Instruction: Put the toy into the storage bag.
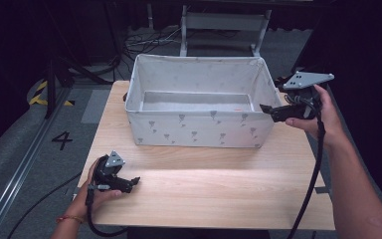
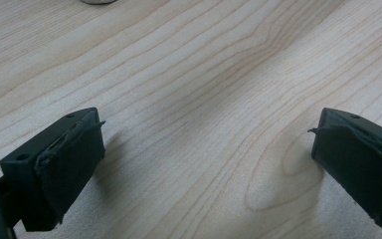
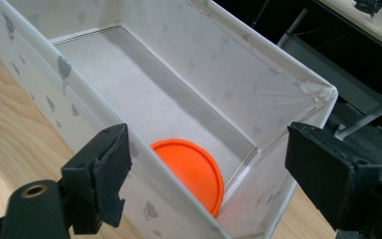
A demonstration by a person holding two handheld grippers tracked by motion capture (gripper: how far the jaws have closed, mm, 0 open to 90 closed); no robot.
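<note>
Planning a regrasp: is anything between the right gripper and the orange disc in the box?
Yes: the box's near wall rises between the open right gripper and the orange disc lying inside the corner.

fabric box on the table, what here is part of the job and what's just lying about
In the job:
fabric box
orange disc lying inside it
right gripper, open beside the box

Lying about:
left gripper, open over bare table
metal frame behind the table

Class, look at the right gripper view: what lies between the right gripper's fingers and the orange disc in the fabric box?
The box's near wall rises between the open right gripper and the orange disc resting inside on the floor.
</note>
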